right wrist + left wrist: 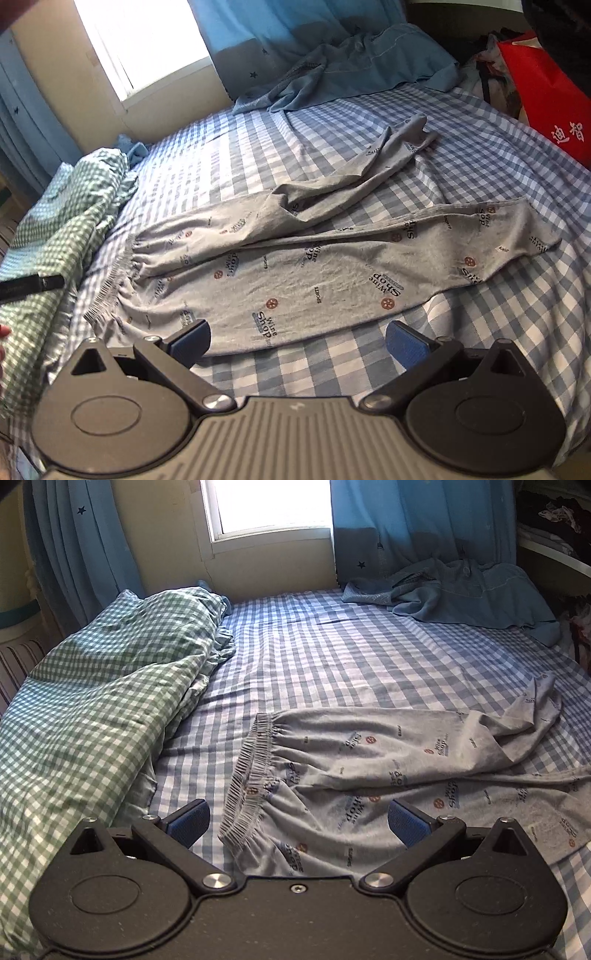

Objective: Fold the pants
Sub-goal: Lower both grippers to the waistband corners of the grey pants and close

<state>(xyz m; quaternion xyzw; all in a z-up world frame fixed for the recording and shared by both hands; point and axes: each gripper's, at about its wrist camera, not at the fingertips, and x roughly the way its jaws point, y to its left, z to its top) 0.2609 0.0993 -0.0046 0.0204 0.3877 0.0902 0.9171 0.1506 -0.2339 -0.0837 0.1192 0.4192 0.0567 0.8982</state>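
Note:
Grey printed pants (369,775) lie on a bed with a blue checked sheet (332,657), waistband (251,775) to the left, legs running right. In the right wrist view the pants (314,273) show whole: the near leg lies flat, the far leg (369,166) is crumpled and twisted. My left gripper (297,823) is open and empty, jaws either side of the waistband's near corner, just above it. My right gripper (297,341) is open and empty, over the near edge of the near leg.
A green checked duvet (103,701) is piled along the left side. A blue cloth (461,594) lies bunched at the far right by the curtain. A red bag (546,96) stands beside the bed at right. A window is behind.

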